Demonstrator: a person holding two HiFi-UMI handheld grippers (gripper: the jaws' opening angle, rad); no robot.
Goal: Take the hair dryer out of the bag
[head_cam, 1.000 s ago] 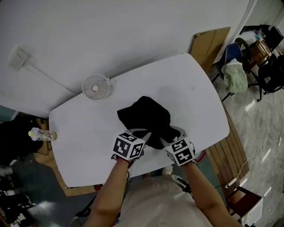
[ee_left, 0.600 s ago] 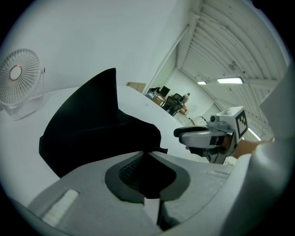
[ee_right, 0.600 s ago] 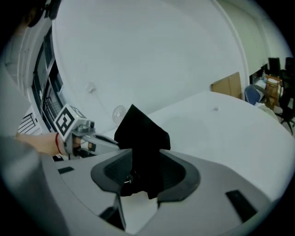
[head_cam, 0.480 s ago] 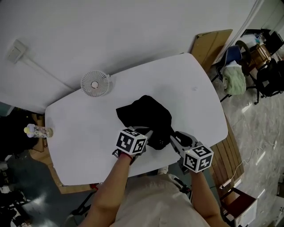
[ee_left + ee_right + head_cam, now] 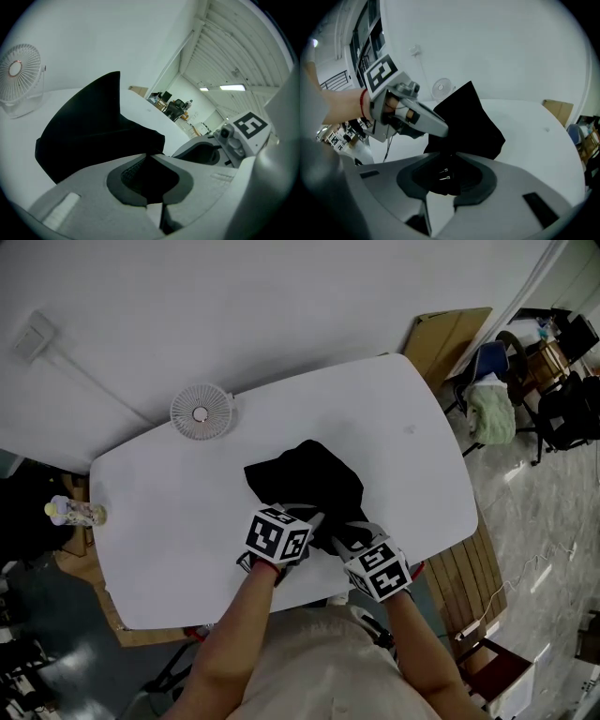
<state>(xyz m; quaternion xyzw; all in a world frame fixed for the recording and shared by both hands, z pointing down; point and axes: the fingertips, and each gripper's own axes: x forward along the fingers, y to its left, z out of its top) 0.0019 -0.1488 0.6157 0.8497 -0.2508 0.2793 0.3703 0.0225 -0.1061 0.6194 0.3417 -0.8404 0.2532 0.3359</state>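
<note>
- The bag, black and soft, lies slumped about midway along the tabletop, its near end close to the near edge, where both hands reach it.
- The hair dryer shows in no view. I judge it is inside the bag, since the cloth bulges and nothing else lies beside it.
- The left claw is closed tight on black cloth at the bag's near end. This grip probably pins the bag so it cannot slide when the other hand pulls.
- The right claw has just been closing and is now narrow. Bag cloth fills the space between its jaws, along with two small metal zip pulls.
- The right claw appears to pinch that cloth at the tips. It sits just beside the left claw, on the bag's near right side.
- Both claws slant down toward the tabletop and nearly meet at the same end of the bag. That suits drawing the mouth apart or running the zip.
- The task looks to be at its start: the bag is not yet open and nothing has come out.
- A fan stands at the far left edge, well apart from the bag and out of the way.
</note>
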